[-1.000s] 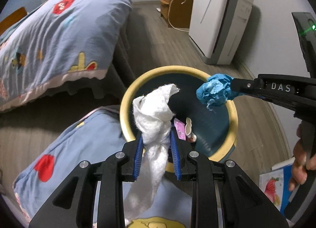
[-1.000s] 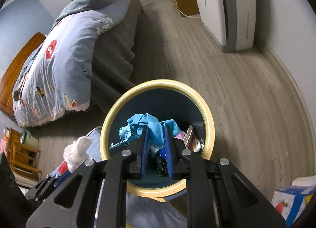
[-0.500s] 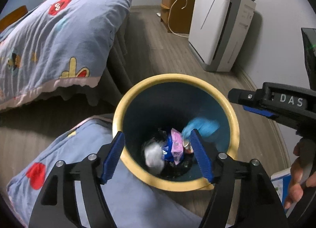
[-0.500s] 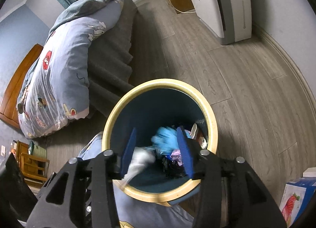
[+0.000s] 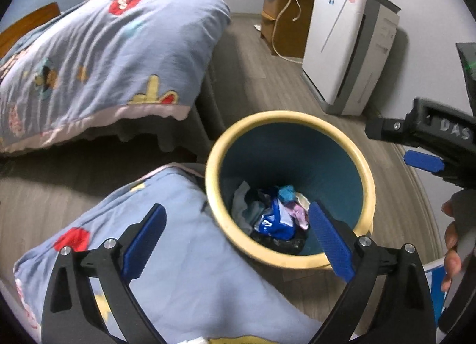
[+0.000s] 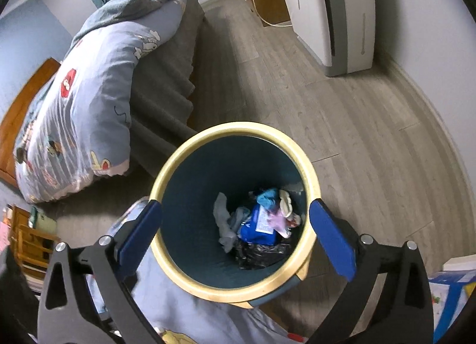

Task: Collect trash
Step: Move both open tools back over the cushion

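Drop step: both my tools over bin, jaws opening, nothing between; left tool, right tool; trash lies inside; next, seek remaining litter.

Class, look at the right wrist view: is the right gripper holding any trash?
No: the right gripper has its jaws opening wide with nothing between them, and the trash lies in the bin.

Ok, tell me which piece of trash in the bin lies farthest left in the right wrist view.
The pale grey crumpled tissue. It lies alone against the bin's left inner wall, while the blue packet and turquoise wad sit further right.
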Demonstrator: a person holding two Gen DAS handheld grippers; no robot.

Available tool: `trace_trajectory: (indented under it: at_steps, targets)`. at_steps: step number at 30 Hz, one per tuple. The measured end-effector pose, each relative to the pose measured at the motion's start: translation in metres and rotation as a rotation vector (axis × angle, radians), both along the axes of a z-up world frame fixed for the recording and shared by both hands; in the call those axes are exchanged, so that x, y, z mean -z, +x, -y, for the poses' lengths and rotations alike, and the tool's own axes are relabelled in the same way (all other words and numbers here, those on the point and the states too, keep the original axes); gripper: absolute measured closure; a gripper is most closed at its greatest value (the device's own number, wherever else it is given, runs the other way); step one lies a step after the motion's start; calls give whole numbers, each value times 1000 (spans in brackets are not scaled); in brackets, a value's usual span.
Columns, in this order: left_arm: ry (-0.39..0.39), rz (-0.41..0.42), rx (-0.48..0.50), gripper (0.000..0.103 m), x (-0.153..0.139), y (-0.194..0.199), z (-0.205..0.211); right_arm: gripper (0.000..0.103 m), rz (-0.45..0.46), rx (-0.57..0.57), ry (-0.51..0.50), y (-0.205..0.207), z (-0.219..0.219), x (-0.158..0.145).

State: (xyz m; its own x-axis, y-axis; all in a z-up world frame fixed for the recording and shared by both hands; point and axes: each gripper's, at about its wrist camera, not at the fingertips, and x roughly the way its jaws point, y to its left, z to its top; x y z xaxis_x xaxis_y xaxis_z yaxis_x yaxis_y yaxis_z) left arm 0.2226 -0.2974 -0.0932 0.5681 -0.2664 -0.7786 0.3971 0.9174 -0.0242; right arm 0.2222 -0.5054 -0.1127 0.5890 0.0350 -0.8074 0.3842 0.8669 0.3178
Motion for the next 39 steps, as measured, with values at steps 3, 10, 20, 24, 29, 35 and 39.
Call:
trace_trajectory:
  at_steps: [3, 10, 20, 24, 29, 35, 39]
  targets:
    - [11, 21, -10, 7, -8, -8, -10, 6, -4, -7, -17, -2, -3, -6]
    - [-13, 16, -36, 7, -26, -31, -46, 6, 20, -31, -62, -11, -16, -28]
    - [-37, 45, -121, 7, -69, -75, -131, 6, 7, -81, -68, -28, -55, -45]
    - [-48, 60, -173, 7, -83, -99, -173, 6, 36, -111, -2, -42, -79, -55]
    - [-62, 63, -249, 7, -83, -137, -223, 6, 53, -199, -20, -59, -127, -63]
    - [-61, 4, -298, 7, -50, -175, -262, 6, 14, -328, -71, -78, -195, -49]
    - [-39, -67, -296, 7, -23, -193, -278, 6, 7, -386, -128, -87, -224, -42]
